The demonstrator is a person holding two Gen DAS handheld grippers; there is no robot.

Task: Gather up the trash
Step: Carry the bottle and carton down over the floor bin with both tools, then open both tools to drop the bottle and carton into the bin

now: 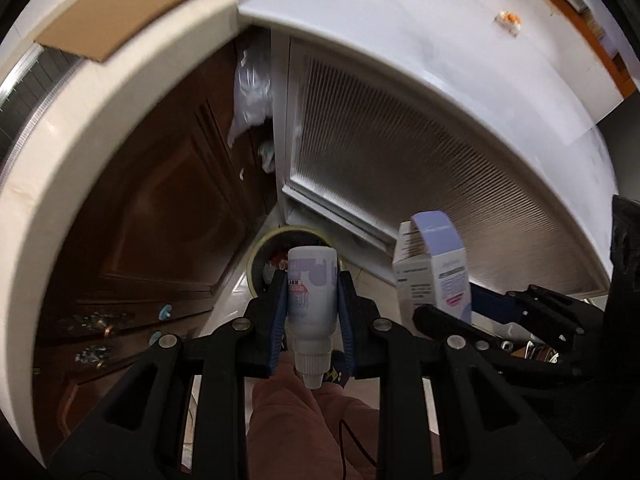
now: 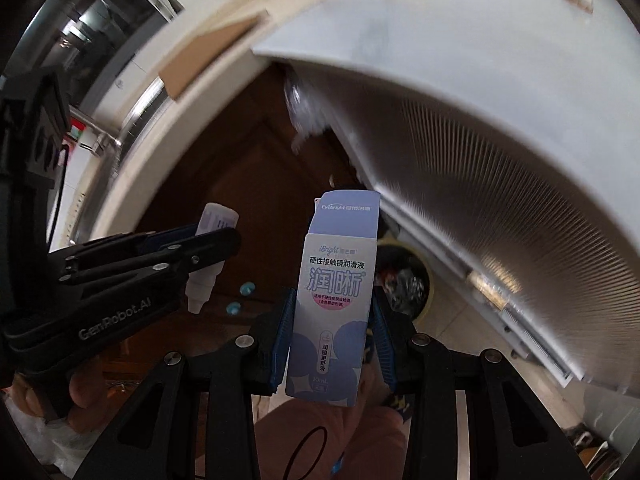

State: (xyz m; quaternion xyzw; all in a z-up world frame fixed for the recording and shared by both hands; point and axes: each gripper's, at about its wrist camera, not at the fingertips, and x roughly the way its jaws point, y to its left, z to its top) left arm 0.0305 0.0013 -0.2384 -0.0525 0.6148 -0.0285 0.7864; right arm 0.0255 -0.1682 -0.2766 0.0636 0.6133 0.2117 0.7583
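Left wrist view: the left gripper (image 1: 312,300) points steeply down, its blue pads clamped on a small white dropper bottle (image 1: 310,300), cap toward the camera. Just right, the right gripper (image 2: 334,336) grips an upright lilac carton (image 2: 330,312). A round trash bin (image 1: 272,258) sits on the floor below, beside a white cabinet (image 1: 440,160).

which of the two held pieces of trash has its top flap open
The purple-and-white box in the right gripper: its flap stands up. The small bottle in the left gripper is capped.
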